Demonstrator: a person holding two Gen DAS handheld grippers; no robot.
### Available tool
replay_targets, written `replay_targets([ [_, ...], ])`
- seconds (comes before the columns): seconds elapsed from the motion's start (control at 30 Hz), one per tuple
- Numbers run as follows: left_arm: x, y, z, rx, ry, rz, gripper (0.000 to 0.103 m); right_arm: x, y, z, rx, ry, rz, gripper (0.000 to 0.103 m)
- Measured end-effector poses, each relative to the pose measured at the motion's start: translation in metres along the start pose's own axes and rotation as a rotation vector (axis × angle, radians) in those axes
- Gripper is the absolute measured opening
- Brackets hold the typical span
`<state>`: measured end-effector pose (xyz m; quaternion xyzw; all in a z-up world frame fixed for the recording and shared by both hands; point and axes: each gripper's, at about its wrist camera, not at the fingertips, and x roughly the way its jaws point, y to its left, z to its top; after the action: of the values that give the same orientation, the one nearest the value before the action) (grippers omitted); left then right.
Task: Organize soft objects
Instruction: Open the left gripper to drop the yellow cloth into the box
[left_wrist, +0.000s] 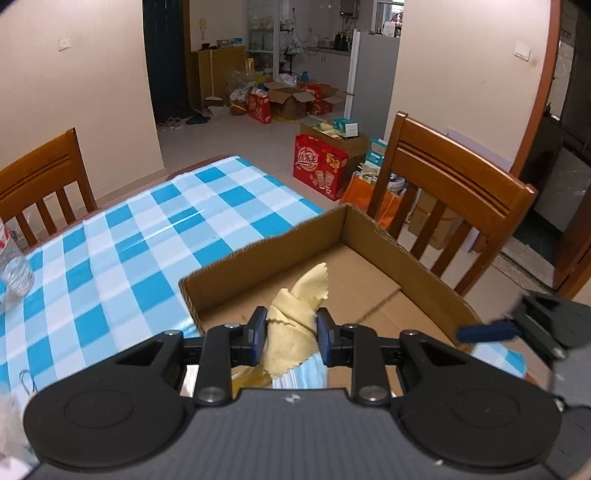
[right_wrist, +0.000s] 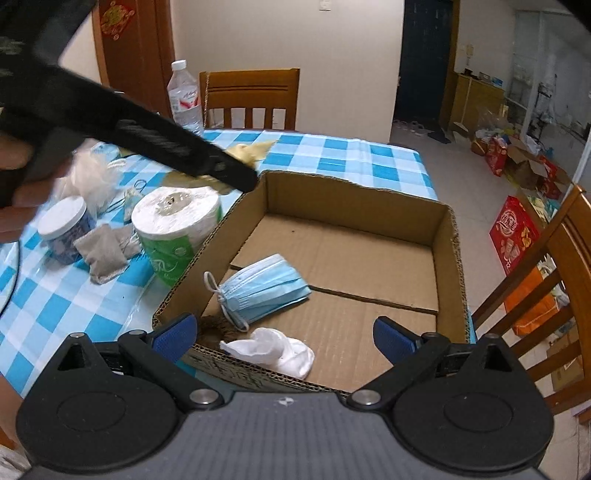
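Your left gripper (left_wrist: 291, 334) is clenched on a pale yellow cloth with a zigzag edge (left_wrist: 295, 314), pinched between its blue pads, held over the near wall of the shallow brown cardboard box (left_wrist: 373, 225). The cloth's lower end drops behind the gripper body, out of sight.

Your right gripper (right_wrist: 286, 334) is released, jaws spread wide with nothing between them, poised over the box's near edge. Just beyond it, at twelve o'clock, a crumpled white cloth (right_wrist: 275, 350) lies on the box floor, with a folded light blue face mask (right_wrist: 260, 291) behind it. A brown smudge at the box's near-left corner is too unclear to name.

At ten o'clock, outside the box on the blue-and-white checked tablecloth (right_wrist: 332, 147), stand a white toilet paper roll in green wrap (right_wrist: 177, 229), grey fabric pouches (right_wrist: 105, 251) and a white-lidded jar (right_wrist: 66, 229). The blurred left gripper crosses that corner, hiding the items behind.
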<state>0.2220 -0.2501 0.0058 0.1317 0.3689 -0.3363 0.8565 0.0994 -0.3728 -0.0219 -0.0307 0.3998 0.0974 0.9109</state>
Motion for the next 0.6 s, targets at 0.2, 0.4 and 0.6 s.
replay_targets([
  [0.2, 0.033, 0.01, 0.009, -0.015, 0.029, 0.075, 0.074, -0.004, -0.009, 0.002, 0.038, -0.017, -0.009, 0.103],
  [0.4, 0.033, 0.015, 0.003, -0.056, 0.027, 0.091, 0.094, -0.004, -0.012, 0.003, 0.053, -0.016, -0.004, 0.103],
  [0.6, 0.012, 0.007, -0.002, -0.028, -0.004, 0.102, 0.101, -0.002, -0.012, 0.004, 0.055, -0.008, -0.012, 0.103],
])
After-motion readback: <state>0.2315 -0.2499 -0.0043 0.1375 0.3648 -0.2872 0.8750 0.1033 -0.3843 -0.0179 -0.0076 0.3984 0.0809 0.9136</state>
